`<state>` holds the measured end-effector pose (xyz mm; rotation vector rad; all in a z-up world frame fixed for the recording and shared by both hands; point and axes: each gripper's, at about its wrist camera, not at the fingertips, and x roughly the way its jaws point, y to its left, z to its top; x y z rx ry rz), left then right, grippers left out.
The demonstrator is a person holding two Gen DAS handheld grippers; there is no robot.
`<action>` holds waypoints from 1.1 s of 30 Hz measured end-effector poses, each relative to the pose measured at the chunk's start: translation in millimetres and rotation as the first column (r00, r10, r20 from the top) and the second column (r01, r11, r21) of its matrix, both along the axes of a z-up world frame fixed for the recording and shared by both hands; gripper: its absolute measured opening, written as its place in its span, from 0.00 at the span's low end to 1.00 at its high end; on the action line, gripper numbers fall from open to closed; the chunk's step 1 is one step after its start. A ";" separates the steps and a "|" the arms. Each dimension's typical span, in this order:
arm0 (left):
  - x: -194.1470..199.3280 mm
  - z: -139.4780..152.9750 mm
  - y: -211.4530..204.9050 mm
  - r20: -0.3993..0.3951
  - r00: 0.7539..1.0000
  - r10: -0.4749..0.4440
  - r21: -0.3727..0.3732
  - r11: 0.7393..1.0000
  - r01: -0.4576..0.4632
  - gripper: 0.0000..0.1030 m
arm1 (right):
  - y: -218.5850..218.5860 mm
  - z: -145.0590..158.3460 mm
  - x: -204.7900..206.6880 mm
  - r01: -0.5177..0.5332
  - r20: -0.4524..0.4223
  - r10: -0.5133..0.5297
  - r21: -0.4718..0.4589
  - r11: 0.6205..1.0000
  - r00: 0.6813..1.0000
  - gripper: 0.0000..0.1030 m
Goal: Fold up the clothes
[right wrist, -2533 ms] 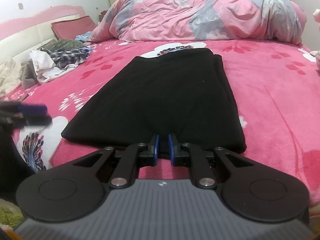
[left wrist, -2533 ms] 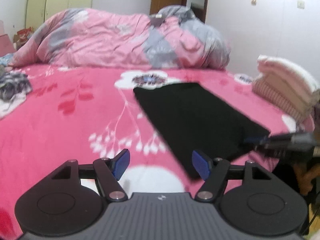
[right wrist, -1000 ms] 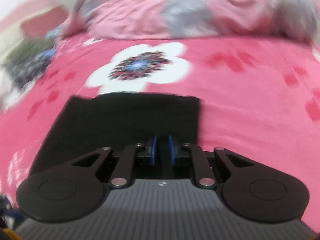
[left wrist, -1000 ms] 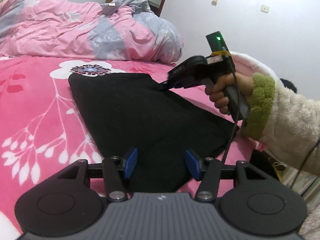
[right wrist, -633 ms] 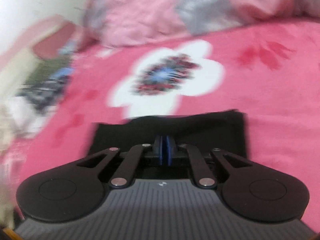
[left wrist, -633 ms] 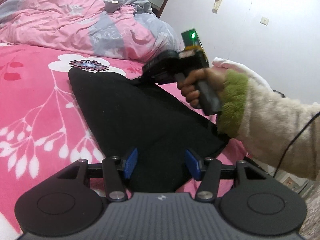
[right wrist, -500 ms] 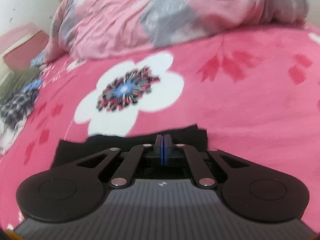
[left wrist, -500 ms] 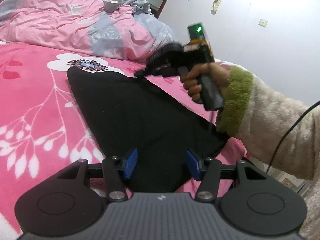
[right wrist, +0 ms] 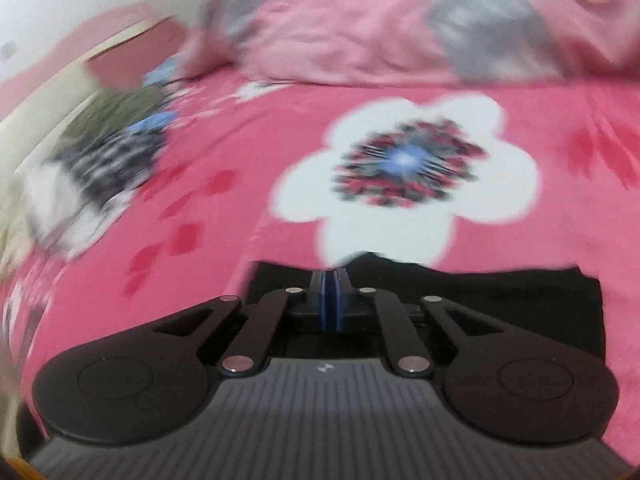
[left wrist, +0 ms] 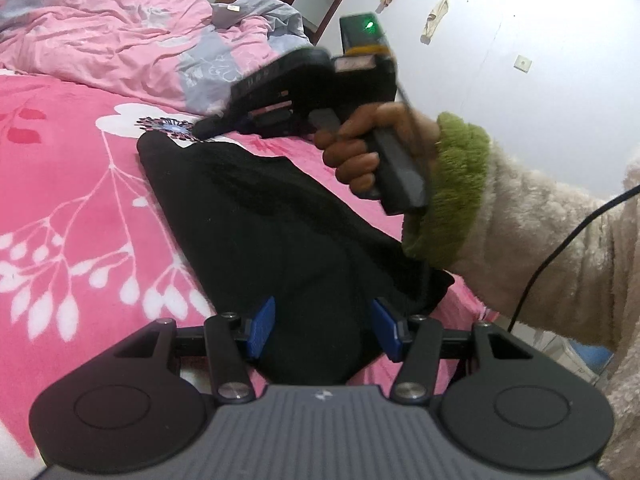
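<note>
A black garment (left wrist: 260,220) lies lengthwise on the pink flowered bed cover (left wrist: 60,168). My left gripper (left wrist: 324,326) is open, its blue pads on either side of the garment's near end without touching it. My right gripper (right wrist: 330,276) is shut at the garment's far hem (right wrist: 520,300), and the cloth humps up at its tips. The left wrist view shows the right gripper (left wrist: 204,132) held by a hand (left wrist: 356,152) in a fleecy, green-cuffed sleeve, with its tips down on that far edge.
A crumpled pink and grey duvet (left wrist: 100,40) is heaped at the back of the bed. Loose clothes (right wrist: 100,160) lie in a blurred pile at the far left by the headboard. A black cable (left wrist: 560,256) hangs across the sleeve. The bed's right edge is near the garment.
My right gripper has travelled from the near hem along the garment to its far edge and shut there. My left gripper came in over the near end and stays open.
</note>
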<state>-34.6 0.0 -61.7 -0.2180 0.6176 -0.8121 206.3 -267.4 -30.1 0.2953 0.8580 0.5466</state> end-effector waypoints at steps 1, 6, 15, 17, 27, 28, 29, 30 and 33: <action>-0.3 -0.1 0.7 0.001 1.000 -0.001 -0.001 1.000 0.001 0.53 | 2.7 1.9 -0.5 -0.010 0.002 0.010 0.006 1.000 1.000 0.05; -4.2 0.5 0.8 0.010 1.000 0.005 0.010 1.000 -0.005 0.53 | 23.7 -17.6 25.4 -0.009 -0.035 0.008 -0.020 1.000 0.999 0.03; -4.7 0.8 4.3 0.008 1.000 0.003 0.005 1.000 -0.003 0.53 | -56.1 -3.7 18.2 0.269 -0.016 -0.269 0.147 0.952 0.963 0.05; -4.9 1.6 4.9 0.005 1.000 0.004 0.009 1.000 -0.004 0.53 | -68.2 -8.9 11.3 0.252 -0.062 -0.245 0.149 0.956 0.967 0.05; -7.6 7.3 -2.6 0.013 1.000 0.016 0.072 0.997 -0.017 0.53 | -144.7 -29.7 7.1 0.511 -0.112 -0.499 0.230 0.828 0.859 0.06; -7.7 7.7 -3.3 0.014 1.000 0.016 0.077 0.997 -0.017 0.53 | -150.6 -25.0 -1.9 0.502 -0.113 -0.490 0.263 0.824 0.864 0.06; -7.7 8.0 -3.9 0.015 1.000 0.015 0.082 0.997 -0.016 0.53 | -156.5 -20.3 -11.0 0.492 -0.115 -0.480 0.294 0.820 0.870 0.06; -6.7 7.8 -4.5 0.012 1.000 0.013 0.080 0.997 -0.014 0.53 | -156.2 -17.2 -19.8 0.465 -0.115 -0.452 0.296 0.835 0.885 0.07; -5.5 9.5 -7.2 0.009 1.000 0.009 0.096 0.995 -0.010 0.53 | -153.2 -21.3 -31.8 0.398 -0.151 -0.369 0.288 0.871 0.917 0.10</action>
